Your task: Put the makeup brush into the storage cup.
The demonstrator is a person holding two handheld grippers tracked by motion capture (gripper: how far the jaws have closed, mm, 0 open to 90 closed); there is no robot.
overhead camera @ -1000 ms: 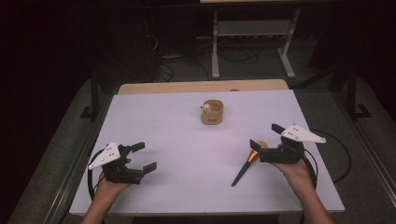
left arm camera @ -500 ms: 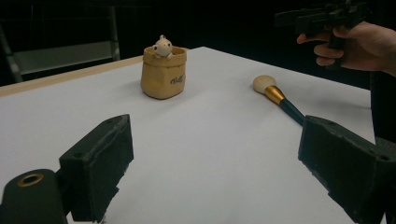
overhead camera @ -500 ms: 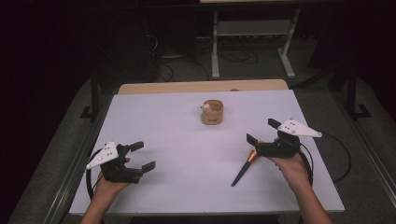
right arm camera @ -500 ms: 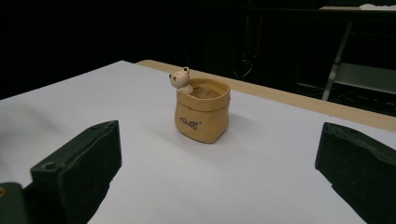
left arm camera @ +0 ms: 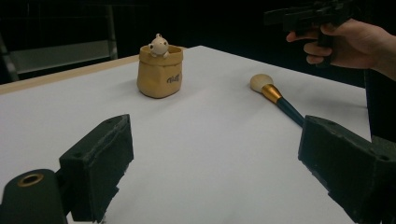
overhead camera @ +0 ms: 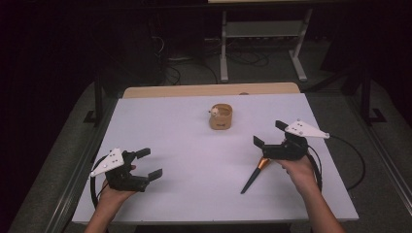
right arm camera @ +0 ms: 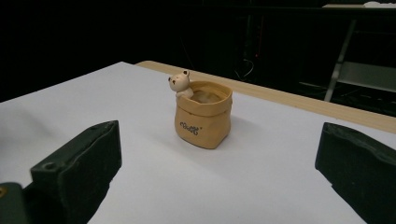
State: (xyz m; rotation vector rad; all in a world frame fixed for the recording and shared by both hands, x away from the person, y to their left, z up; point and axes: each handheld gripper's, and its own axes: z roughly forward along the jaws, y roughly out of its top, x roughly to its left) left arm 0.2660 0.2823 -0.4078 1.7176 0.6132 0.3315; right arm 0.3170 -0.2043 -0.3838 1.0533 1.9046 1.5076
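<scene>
A tan sack-shaped pot (overhead camera: 221,116) with a small bear figure on its rim stands at the table's far middle; it shows in the left gripper view (left arm camera: 160,70) and the right gripper view (right arm camera: 203,114). A makeup brush (overhead camera: 255,174) with a dark handle and gold ferrule lies at the right, its cream head (left arm camera: 260,82) pointing away from me. My right gripper (overhead camera: 268,133) hovers open just above the brush head, its jaws (right arm camera: 219,172) aimed at the pot. My left gripper (overhead camera: 149,163) rests open at the near left, with nothing between its jaws (left arm camera: 219,177).
The white table (overhead camera: 184,145) has a wooden strip (overhead camera: 209,90) along its far edge. Behind it a metal stand (overhead camera: 262,43) and cables sit on the dark floor. A cable (overhead camera: 350,160) trails from the right gripper across the table's right side.
My right gripper has risen slightly and moved a little away from me, above the brush head. The left gripper, the brush and the pot have stayed in place.
</scene>
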